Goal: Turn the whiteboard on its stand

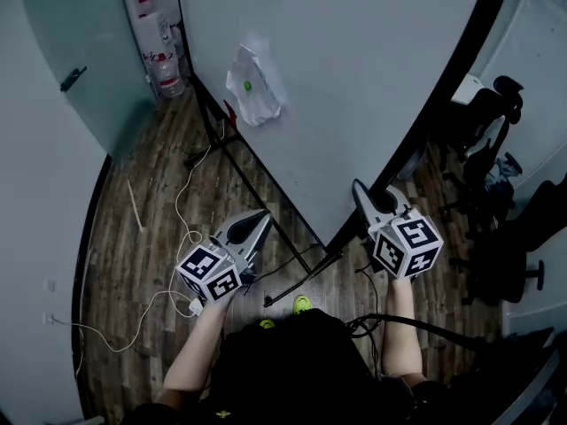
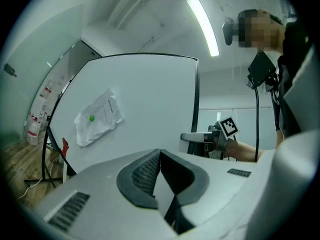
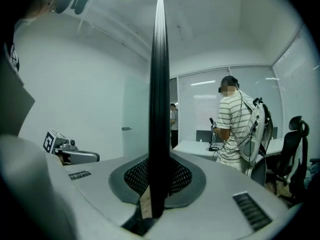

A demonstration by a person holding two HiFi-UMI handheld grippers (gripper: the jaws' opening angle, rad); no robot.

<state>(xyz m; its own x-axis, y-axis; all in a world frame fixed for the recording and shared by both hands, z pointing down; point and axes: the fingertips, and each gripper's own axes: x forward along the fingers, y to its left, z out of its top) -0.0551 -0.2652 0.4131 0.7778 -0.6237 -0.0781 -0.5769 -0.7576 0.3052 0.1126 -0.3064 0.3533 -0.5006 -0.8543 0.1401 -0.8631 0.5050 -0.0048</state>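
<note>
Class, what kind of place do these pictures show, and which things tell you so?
Probably an office or meeting room: a large whiteboard, black office chairs and a white desk.

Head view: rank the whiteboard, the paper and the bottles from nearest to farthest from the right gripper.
1. Whiteboard: its black edge sits in the right gripper's jaws.
2. Paper: stuck on the board face, up and left.
3. Bottles: on the floor in the far corner, past the board's other end.
</note>
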